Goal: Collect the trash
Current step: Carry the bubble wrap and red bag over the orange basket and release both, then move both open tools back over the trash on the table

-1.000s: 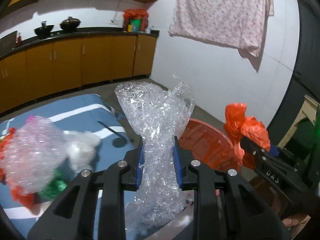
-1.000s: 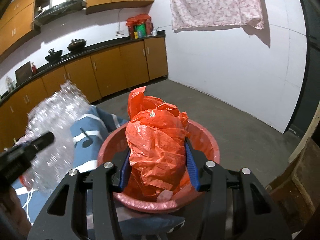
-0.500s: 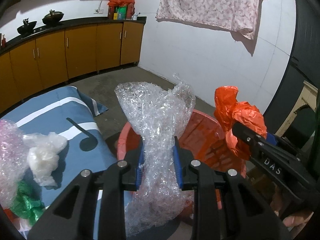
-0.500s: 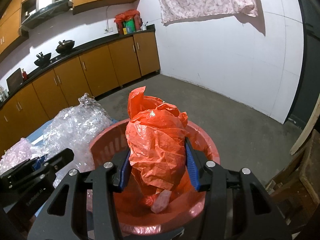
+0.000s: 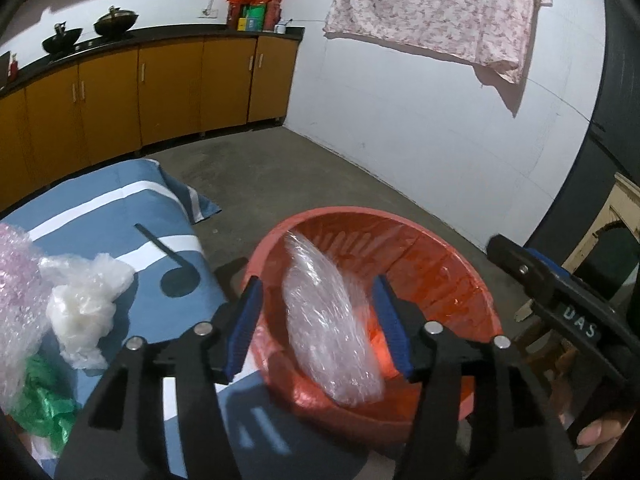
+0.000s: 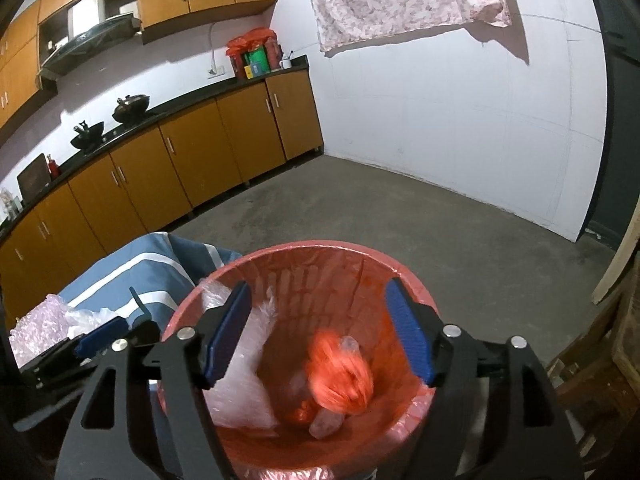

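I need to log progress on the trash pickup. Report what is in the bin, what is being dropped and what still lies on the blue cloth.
Done: some clear scraps lie at the bottom of the red bin.
In hand: both tools are opening over it; the clear plastic wrap and the orange bag are falling in, touching no pads.
Left: the white bag, pink bubble wrap and green plastic lie on the blue cloth.

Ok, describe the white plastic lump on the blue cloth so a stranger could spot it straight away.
Start at the blue-and-white striped cloth spread left of the red bin. The white plastic lump lies on it. It is milky and crumpled, unlike the pink bubble wrap to its left and the green plastic nearer the camera.
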`<state>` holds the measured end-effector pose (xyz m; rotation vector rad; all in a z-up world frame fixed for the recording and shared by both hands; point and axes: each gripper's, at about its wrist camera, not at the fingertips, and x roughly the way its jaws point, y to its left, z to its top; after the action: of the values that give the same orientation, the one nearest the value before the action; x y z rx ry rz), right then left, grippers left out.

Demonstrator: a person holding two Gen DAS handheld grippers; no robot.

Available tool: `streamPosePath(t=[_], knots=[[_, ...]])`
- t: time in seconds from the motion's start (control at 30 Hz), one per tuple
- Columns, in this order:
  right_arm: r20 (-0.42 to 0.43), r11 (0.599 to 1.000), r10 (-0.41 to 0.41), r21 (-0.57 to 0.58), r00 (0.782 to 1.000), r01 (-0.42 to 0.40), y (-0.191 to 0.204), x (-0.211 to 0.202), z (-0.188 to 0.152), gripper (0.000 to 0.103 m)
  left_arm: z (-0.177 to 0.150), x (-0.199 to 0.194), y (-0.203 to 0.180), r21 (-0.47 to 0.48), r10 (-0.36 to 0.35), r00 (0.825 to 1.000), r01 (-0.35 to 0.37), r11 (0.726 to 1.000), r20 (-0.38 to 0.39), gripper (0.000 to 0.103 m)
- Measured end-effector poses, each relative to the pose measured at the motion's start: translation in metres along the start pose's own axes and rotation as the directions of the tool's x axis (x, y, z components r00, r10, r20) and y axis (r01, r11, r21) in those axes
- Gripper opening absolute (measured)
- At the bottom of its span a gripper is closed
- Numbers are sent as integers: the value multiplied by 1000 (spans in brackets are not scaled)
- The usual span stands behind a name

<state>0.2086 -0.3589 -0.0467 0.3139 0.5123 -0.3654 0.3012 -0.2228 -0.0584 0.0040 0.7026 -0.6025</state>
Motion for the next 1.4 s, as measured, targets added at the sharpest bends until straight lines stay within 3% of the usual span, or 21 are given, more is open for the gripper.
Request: streamPosePath(t=[0.1, 0.3, 0.6, 0.8, 1.0, 1.17, 1.4], knots=[[15, 999, -32, -10, 999, 32, -1, -7, -5, 83, -2, -12, 5, -9, 28, 999, -28, 1000, 23, 65], [9, 999, -43, -30, 999, 43, 4, -15, -12, 84, -17, -59, 13, 26, 133, 987, -136, 990, 96, 73], [4, 996, 48, -81, 999, -48, 46, -31, -22, 84, -47, -142, 48, -31, 291, 939, -290, 957, 185, 75], [-25, 979, 129, -158, 991, -131, 95, -34, -32, 84, -73, -188, 101, -148, 435, 882, -413, 899, 180, 76], [-86, 948, 213, -222, 973, -227, 152, -26, -44, 79, -99, -219, 159, -250, 580, 804, -540, 804, 130, 76], [-141, 921, 255, -264, 957, -285, 198, -7, -55, 73, -110, -238, 196, -310, 640, 762, -587, 748, 102, 78], [-200, 911, 263, -271, 944, -311, 246, 27, -62, 73, -115, -249, 228, -337, 691, 718, -632, 698, 85, 79]])
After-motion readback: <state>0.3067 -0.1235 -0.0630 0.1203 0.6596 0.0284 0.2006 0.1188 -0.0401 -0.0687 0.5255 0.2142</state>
